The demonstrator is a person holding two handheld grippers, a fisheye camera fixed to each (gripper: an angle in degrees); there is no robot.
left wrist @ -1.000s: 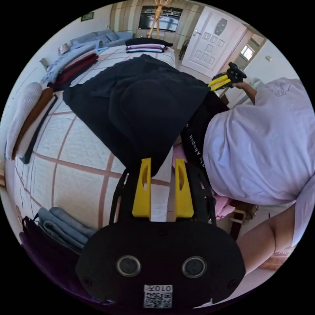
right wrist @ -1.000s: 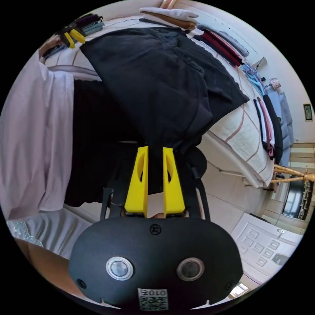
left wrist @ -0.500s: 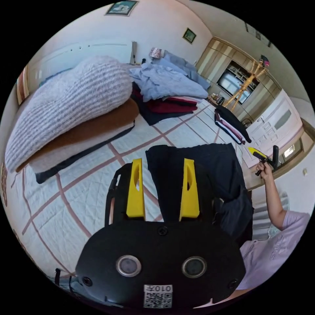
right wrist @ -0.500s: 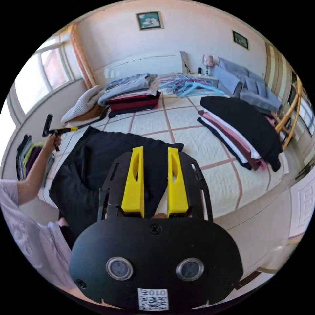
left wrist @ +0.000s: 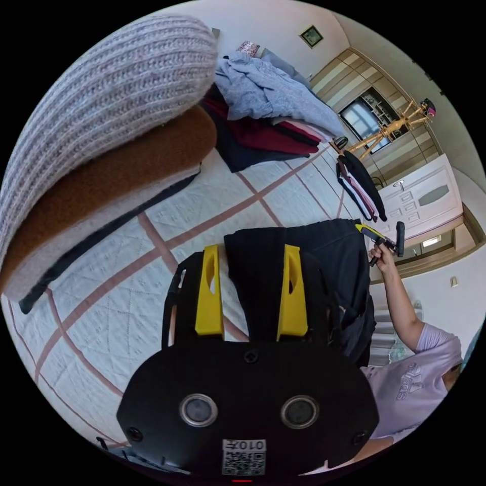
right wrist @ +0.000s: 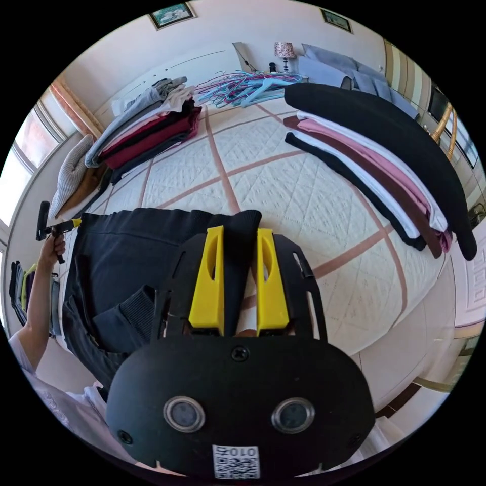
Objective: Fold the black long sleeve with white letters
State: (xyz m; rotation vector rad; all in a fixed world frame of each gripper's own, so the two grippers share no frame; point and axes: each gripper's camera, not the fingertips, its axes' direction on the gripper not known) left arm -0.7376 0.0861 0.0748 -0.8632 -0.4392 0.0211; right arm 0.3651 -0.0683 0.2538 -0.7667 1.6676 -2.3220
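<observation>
The bed, under a cream quilt with pinkish-brown stripes, carries everything here. Along its edges sit stacks of folded clothes: a pile topped by a long black garment, a dark red and grey stack, and a thick grey knit sweater lying on a brown one. A tangle of blue and pink hangers lies near the headboard.

The black long sleeve lies spread on the quilt at the near edge of the bed, its far hem stretched fairly flat between the two claws, while the near part hangs bunched over the side with a ribbed cuff showing. No white letters face up.

The left claw stands wide, with the garment's corner lying between its jaws but not pressed by them. The right claw is narrow, its jaws close either side of the other corner; whether they still pinch the cloth I cannot tell.

The fabric looks soft, light and limp, likely a jersey knit. It should drape and wrinkle readily and slide a little over the quilt. I would judge corners, shoulder seams and cuffs to be the best places to take hold, pinching a single layer.
</observation>
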